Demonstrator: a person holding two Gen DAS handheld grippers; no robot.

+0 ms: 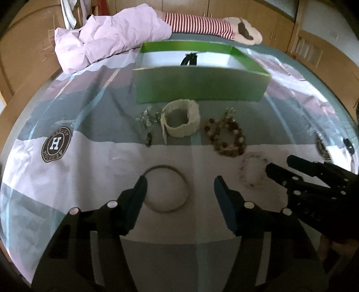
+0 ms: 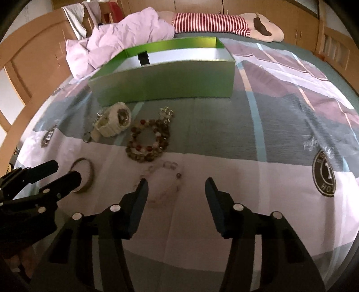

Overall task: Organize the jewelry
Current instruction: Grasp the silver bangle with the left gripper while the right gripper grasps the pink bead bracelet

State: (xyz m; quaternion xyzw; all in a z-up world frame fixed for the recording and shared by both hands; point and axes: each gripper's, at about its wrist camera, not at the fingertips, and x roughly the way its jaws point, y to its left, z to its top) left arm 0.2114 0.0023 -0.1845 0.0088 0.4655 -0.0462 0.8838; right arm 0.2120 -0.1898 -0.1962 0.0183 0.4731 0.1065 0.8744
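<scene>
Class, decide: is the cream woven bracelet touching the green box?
Apart. The left wrist view shows a strip of grey bedsheet between the cream woven bracelet and the green box.

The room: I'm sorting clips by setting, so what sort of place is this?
Most likely a bedroom. The jewelry and the green box lie on a patterned bedsheet, a crumpled pink duvet and a striped plush toy sit at the far end, and wooden wardrobe doors line the wall.
</scene>
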